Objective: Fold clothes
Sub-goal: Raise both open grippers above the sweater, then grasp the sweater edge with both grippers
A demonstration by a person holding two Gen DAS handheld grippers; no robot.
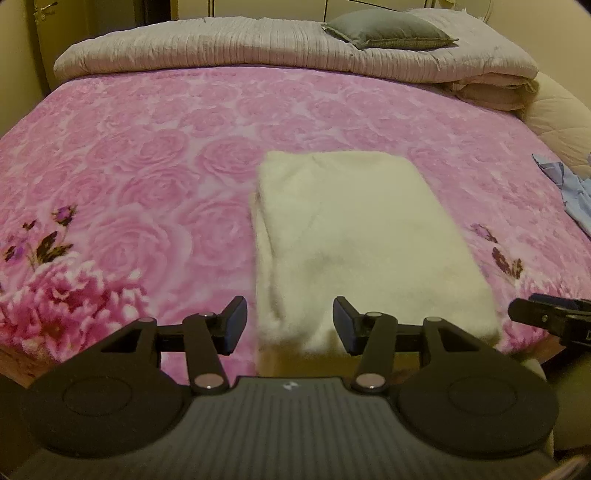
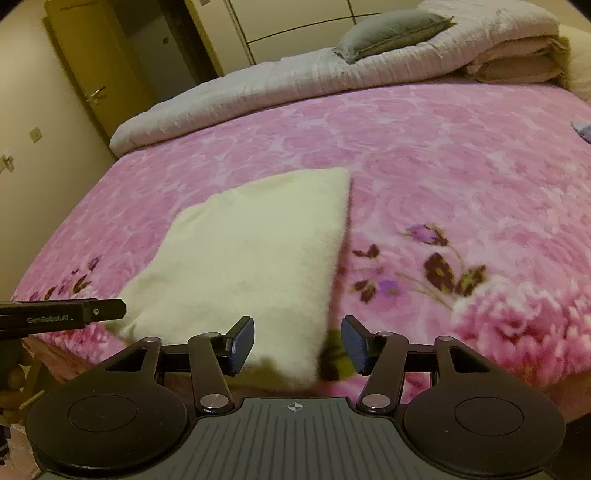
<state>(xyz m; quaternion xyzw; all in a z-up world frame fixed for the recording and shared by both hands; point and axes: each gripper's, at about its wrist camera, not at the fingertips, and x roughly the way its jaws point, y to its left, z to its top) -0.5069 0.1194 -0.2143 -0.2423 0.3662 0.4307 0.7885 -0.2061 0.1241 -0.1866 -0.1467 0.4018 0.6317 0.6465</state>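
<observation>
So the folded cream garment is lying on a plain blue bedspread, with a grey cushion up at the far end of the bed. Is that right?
Not quite: the bedspread is pink with a rose pattern, not plain blue, as both wrist views show. The rest holds: the folded cream garment lies on it, and the grey cushion sits at the far end.

Only readable text: "GenRobot.AI", white lettering on the black side of the left gripper (image 2: 99,312), seen at the left edge of the right wrist view. A letter-like mark on the right gripper (image 1: 517,314) in the left wrist view is too cut off to read.
</observation>
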